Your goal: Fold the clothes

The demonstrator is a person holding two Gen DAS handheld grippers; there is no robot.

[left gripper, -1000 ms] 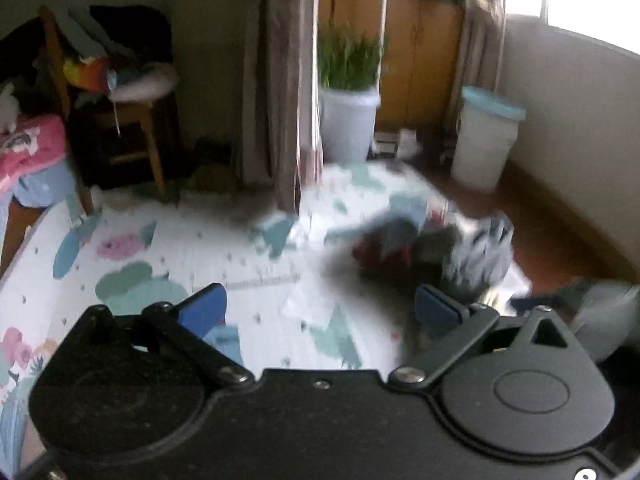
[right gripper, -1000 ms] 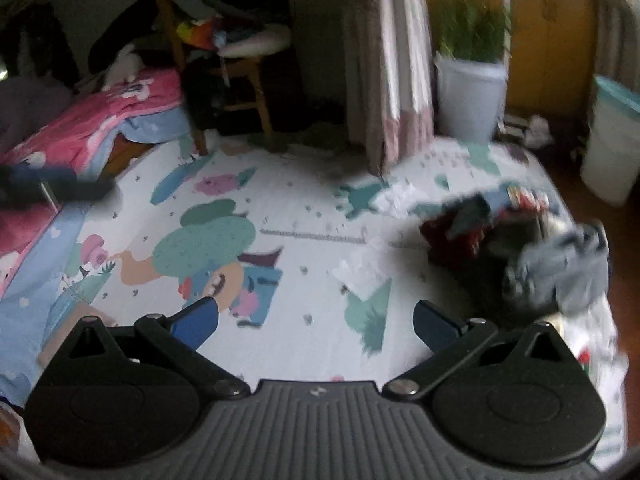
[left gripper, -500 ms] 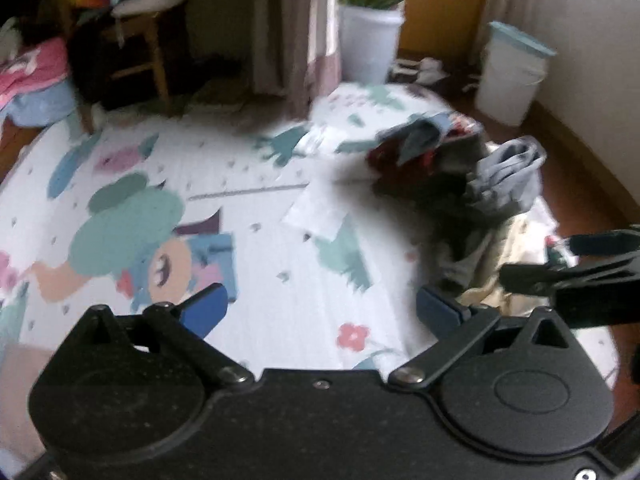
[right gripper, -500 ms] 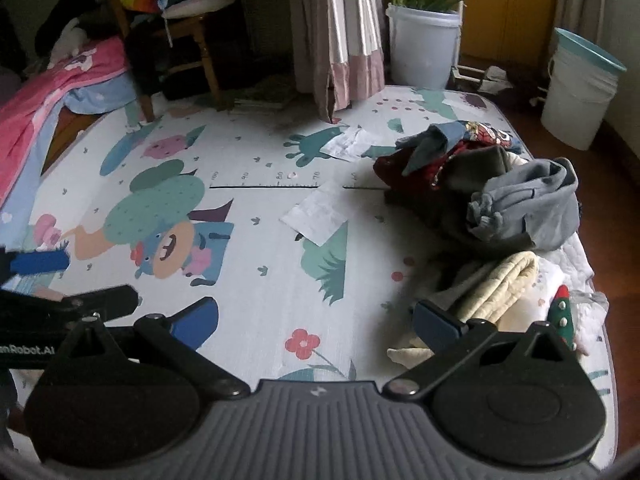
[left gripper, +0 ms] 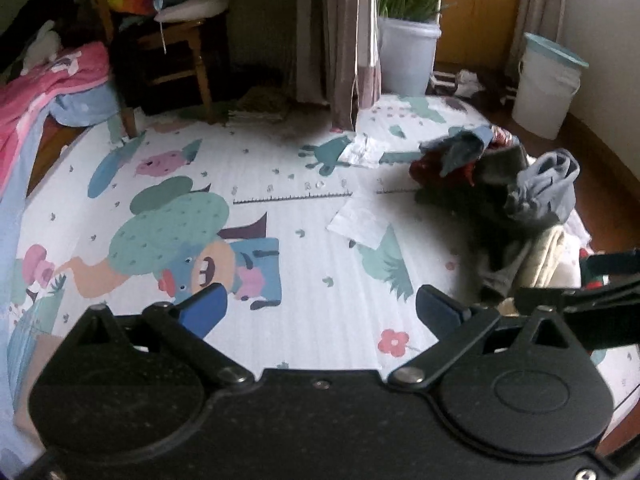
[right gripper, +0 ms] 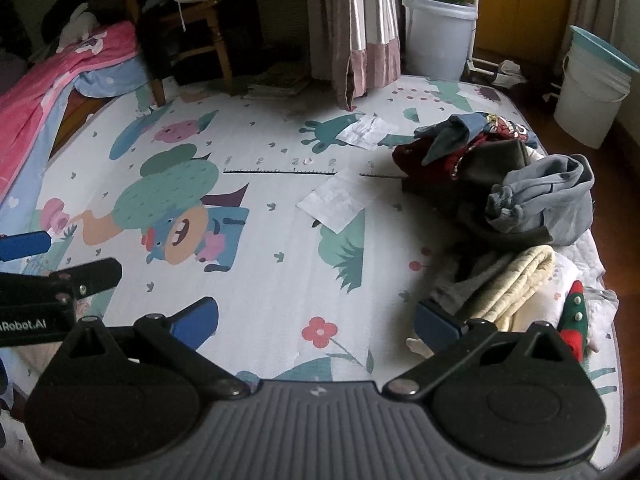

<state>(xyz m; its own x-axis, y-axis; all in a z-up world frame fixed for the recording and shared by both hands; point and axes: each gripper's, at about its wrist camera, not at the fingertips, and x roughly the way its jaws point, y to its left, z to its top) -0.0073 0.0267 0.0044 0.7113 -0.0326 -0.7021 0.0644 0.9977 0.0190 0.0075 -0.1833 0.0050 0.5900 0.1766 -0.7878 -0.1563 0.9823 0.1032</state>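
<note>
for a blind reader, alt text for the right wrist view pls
The open, empty right gripper hovers over a cartoon-printed play mat, with a pile of unfolded clothes at its right edge. The left gripper pokes in from the left.

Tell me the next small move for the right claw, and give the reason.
Probably reach the right claw forward and right to the grey garment topping the pile. Both claws are open and empty, nothing is spread on the mat yet.
</note>
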